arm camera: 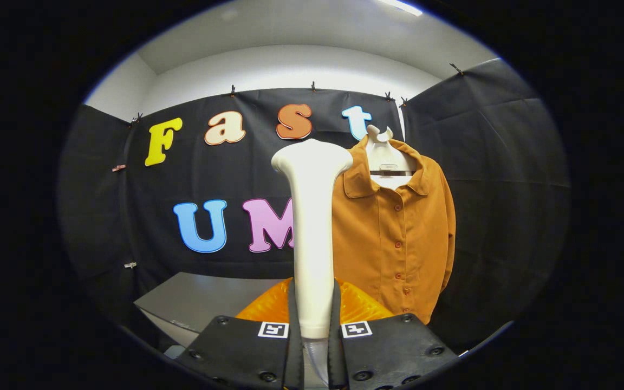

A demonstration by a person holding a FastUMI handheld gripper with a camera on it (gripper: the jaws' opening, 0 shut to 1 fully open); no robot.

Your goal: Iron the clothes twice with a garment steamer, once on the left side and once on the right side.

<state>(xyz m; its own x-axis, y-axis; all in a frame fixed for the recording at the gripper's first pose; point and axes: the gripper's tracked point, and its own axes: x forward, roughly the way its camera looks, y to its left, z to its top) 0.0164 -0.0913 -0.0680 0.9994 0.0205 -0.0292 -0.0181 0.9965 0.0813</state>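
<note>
Now fingers (313, 325) pinching steamer (312, 227) handle upright, orange shirt (393, 238) w/ buttons hanging beyond; no legible brand.

- We see black cloth walls (485, 141) clipped up around the booth.
- Above them runs a white wall (290, 65) and a pale ceiling (301, 27) with a bright strip light (401, 6).
- A grey table (203, 298) stands below.
</note>
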